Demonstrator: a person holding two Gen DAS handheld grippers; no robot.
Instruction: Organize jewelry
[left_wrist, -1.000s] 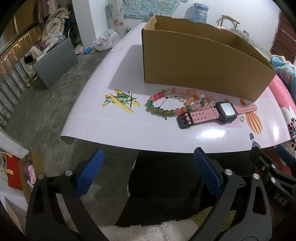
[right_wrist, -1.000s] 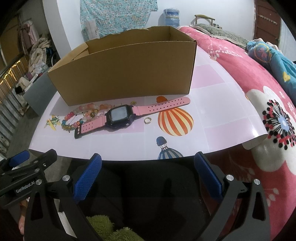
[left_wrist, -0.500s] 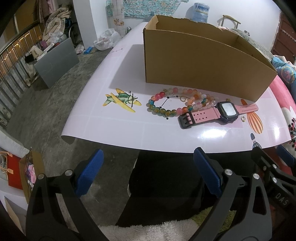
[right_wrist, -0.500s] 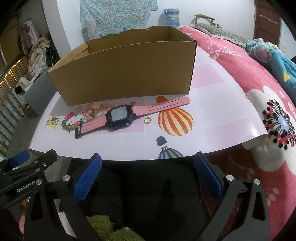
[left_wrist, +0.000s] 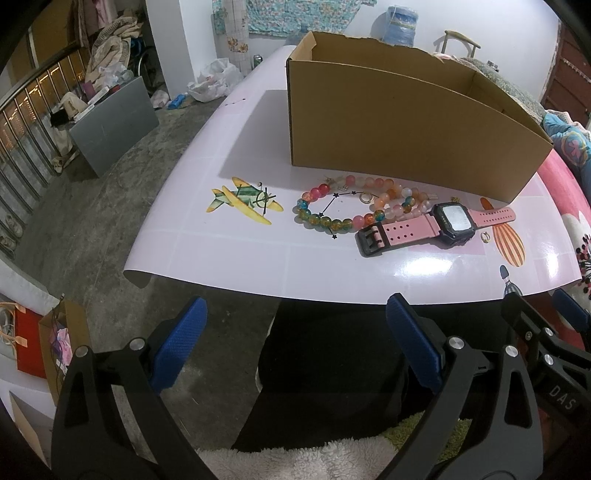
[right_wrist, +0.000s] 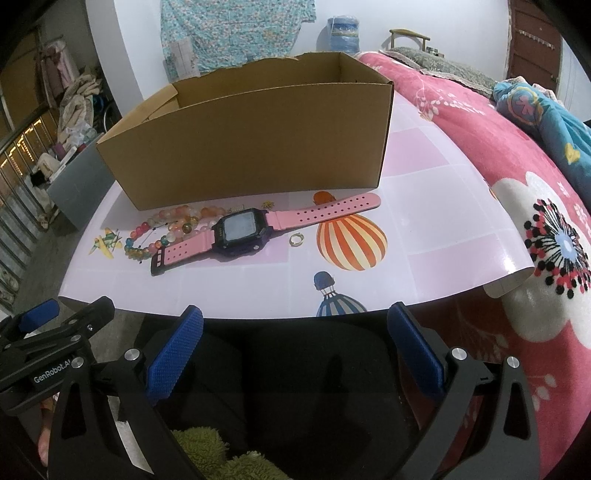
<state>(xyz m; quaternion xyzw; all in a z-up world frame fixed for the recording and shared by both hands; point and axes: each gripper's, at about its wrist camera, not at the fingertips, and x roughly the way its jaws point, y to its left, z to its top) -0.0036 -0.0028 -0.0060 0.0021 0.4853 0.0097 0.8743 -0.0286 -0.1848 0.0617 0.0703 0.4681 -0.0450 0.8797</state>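
A pink-strapped watch (left_wrist: 436, 227) (right_wrist: 240, 230) lies flat on the pink table (left_wrist: 240, 251) (right_wrist: 424, 206), in front of an open cardboard box (left_wrist: 399, 136) (right_wrist: 251, 147). Left of the watch rest coloured bead bracelets (left_wrist: 332, 218) (right_wrist: 162, 229). One small ring (left_wrist: 365, 198) sits inside the beads, another ring (left_wrist: 485, 236) (right_wrist: 296, 239) lies right of the watch. My left gripper (left_wrist: 295, 339) hangs open below the table's near edge. My right gripper (right_wrist: 295, 339) is open too, just off that edge, nothing between its fingers.
The box's inside is hidden by its front wall. A pink flowered bedspread (right_wrist: 517, 177) borders the table on the right. Concrete floor (left_wrist: 92, 221) drops away on the left, with a grey panel (left_wrist: 114, 122) and clutter beyond. Dark trousers and fluffy slippers show beneath both grippers.
The left wrist view has shifted very slightly, so the table items sit a touch lower and to the right. The right gripper is still. Nothing was picked up or moved.
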